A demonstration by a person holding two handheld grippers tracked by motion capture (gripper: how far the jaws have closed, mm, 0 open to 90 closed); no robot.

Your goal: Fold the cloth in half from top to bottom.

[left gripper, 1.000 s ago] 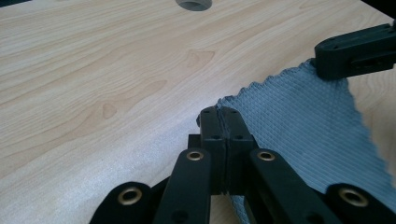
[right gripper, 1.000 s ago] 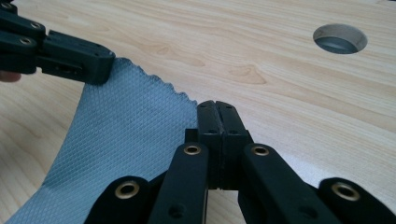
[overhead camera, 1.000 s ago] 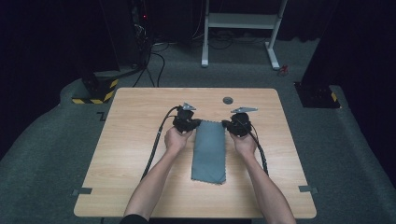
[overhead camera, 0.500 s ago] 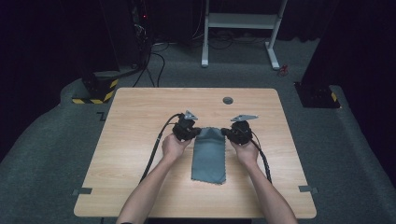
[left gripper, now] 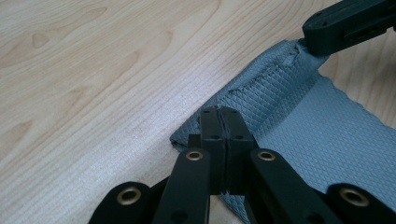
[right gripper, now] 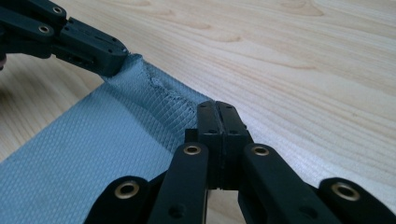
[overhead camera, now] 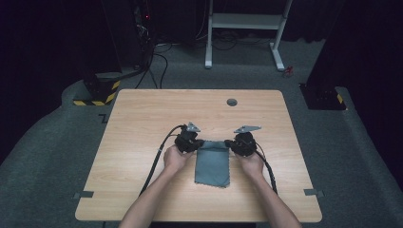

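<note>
A grey-blue textured cloth (overhead camera: 213, 163) lies on the wooden table (overhead camera: 142, 123), its far edge lifted and folded toward the person. My left gripper (overhead camera: 198, 142) pinches the cloth's far left corner (left gripper: 196, 133), jaws pressed together on the fabric. My right gripper (overhead camera: 229, 142) pinches the far right corner (right gripper: 187, 105) the same way. In the left gripper view the right gripper (left gripper: 348, 23) holds the cloth's other corner at the top right. The right gripper view has the left gripper (right gripper: 70, 39) at its top left, gripping the fabric. Between the two, the held edge sags slightly.
A small dark round grommet (overhead camera: 232, 102) sits in the table near its far edge. Black cables (overhead camera: 157, 161) trail from the grippers toward the near edge. Beyond the table are a white desk frame (overhead camera: 244, 28) and a yellow-and-black striped base (overhead camera: 97, 92) on grey carpet.
Both grippers have drawn toward the person with the cloth's far edge, sinking closer to the table. The visible cloth has grown shorter as it folds over itself.
</note>
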